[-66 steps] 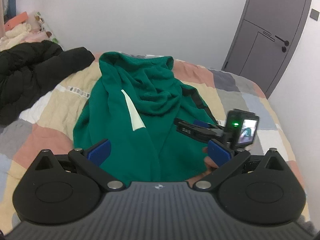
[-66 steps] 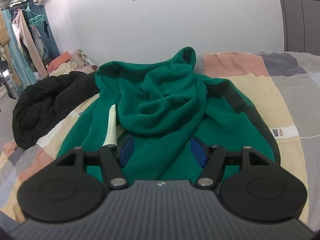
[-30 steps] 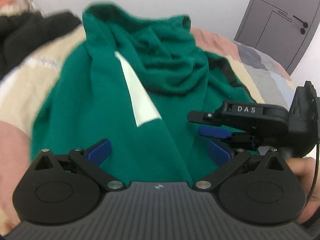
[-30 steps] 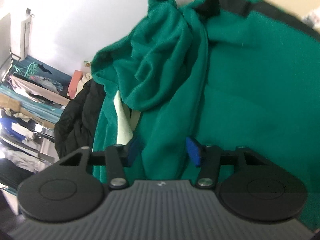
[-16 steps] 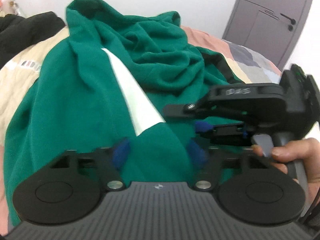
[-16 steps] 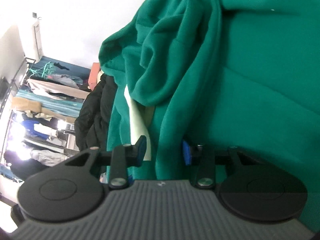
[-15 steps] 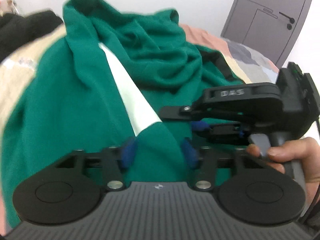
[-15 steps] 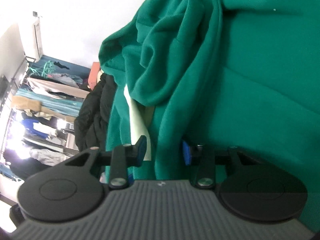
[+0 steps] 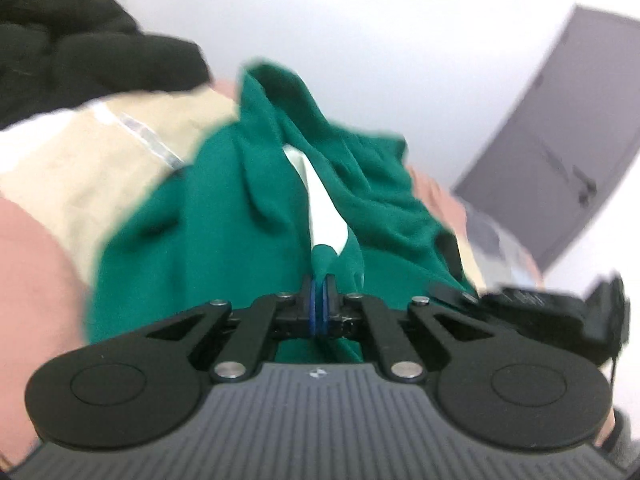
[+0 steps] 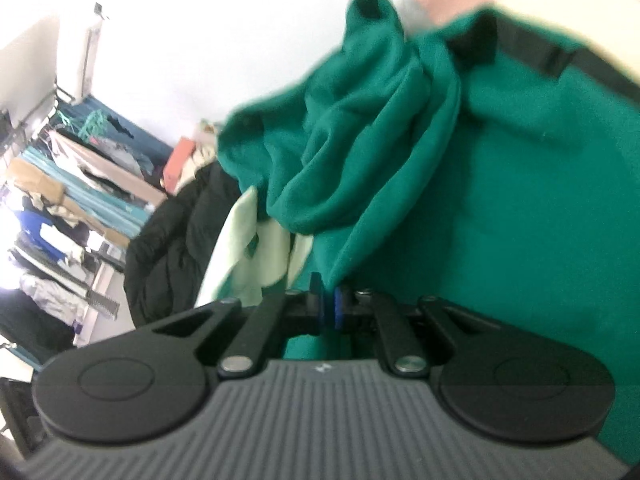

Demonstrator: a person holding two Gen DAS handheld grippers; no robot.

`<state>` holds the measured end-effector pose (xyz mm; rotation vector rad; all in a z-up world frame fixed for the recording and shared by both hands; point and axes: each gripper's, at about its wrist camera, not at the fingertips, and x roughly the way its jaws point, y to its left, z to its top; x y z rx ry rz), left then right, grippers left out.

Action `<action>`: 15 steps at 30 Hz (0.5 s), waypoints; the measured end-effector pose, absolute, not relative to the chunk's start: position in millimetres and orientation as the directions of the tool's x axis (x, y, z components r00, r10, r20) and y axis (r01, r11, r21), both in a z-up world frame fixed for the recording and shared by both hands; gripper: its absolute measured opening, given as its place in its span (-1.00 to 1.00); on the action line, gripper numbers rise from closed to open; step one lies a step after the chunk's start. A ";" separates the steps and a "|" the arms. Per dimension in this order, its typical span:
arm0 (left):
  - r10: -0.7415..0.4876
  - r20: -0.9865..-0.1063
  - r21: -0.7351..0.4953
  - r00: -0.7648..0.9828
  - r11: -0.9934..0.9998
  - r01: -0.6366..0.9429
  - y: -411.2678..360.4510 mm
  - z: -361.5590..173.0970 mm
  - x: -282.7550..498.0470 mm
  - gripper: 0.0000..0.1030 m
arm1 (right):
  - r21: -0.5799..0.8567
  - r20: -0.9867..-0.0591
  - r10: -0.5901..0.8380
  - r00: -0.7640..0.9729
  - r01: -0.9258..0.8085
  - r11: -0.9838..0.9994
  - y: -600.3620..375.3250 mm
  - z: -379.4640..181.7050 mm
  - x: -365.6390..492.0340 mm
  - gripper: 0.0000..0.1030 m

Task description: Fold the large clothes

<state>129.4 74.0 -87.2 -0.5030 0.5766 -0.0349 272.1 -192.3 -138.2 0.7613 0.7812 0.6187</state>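
The green fleece garment (image 9: 224, 216) lies spread on the patchwork bed (image 9: 80, 168), beside a black jacket (image 9: 72, 48). The left hand-held gripper (image 9: 319, 300) pinches a fold of its near edge by the pale lining (image 9: 324, 208); the right hand-held gripper (image 10: 329, 304) likewise clamps green fabric.

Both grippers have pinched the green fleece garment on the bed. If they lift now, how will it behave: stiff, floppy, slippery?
Probably floppy: the green fleece garment already lies in deep soft folds, so it should drape and sag between the left gripper and right gripper. Its fuzzy-looking surface likely will not slip from the shut pads. Being bulky, loose parts may drag along the patchwork quilt.
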 end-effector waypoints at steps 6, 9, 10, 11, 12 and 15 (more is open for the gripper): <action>-0.058 -0.453 -0.539 0.890 0.812 -0.222 146.2 -60.4 120.2 -0.95 | 0.771 -0.347 0.662 0.665 -0.200 0.605 -238.3 -93.2 282.6 -0.87; 0.016 -0.451 -0.541 0.893 0.790 -0.287 181.9 -49.6 131.0 -0.95 | 0.743 -0.353 0.599 0.719 -0.174 0.647 -265.9 -67.0 307.4 -0.87; 0.059 -0.455 -0.534 0.889 0.781 -0.325 195.3 -46.6 135.2 -0.95 | 0.729 -0.363 0.576 0.733 -0.161 0.665 -274.7 -59.1 317.7 -0.87; 0.085 -0.453 -0.541 0.887 0.765 -0.350 209.7 -44.5 136.9 -0.95 | 0.712 -0.376 0.547 0.748 -0.144 0.687 -285.7 -50.5 330.1 -0.87; 0.110 -0.451 -0.548 0.886 0.749 -0.373 221.4 -40.5 139.4 -0.95 | 0.697 -0.387 0.520 0.761 -0.128 0.705 -294.8 -44.7 339.9 -0.87; 0.237 -0.458 -0.504 0.857 0.725 -0.470 250.0 -36.1 155.9 -0.95 | 0.631 -0.424 0.427 0.799 -0.078 0.772 -314.3 -26.7 378.2 -0.87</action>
